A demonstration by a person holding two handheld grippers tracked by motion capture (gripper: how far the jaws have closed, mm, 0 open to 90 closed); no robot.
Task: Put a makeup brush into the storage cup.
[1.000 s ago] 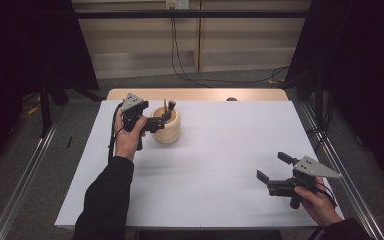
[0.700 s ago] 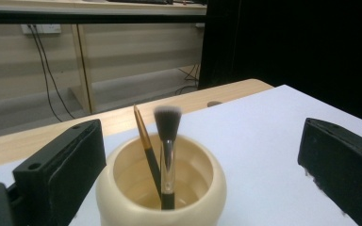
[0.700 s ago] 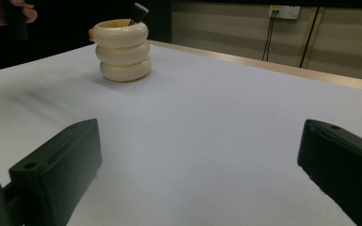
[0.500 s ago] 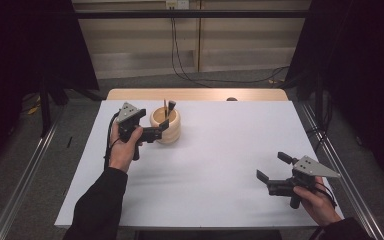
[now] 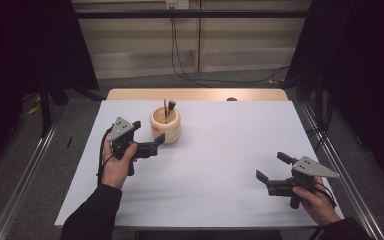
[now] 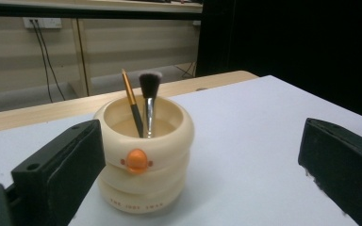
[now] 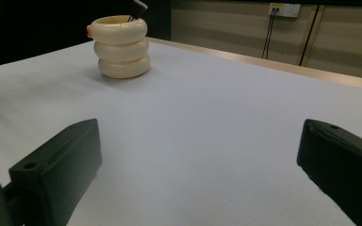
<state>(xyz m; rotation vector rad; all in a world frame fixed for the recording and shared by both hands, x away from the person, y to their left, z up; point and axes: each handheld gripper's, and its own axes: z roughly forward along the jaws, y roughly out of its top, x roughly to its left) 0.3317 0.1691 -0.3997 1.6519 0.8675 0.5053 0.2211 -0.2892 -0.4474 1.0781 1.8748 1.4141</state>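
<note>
The left gripper [image 5: 149, 136], jaws wide open and empty, has been drawn back from the cup [image 5: 165, 125], which now stands just beyond it on the table [image 5: 220, 165]; two brushes [image 6: 143, 101] stand inside, suggesting placement is done. The right gripper [image 5: 275, 169] is held open, well apart.

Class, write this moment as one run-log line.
left tongs: open, beside holder | right tongs: open, apart | brushes: upright in holder
</note>
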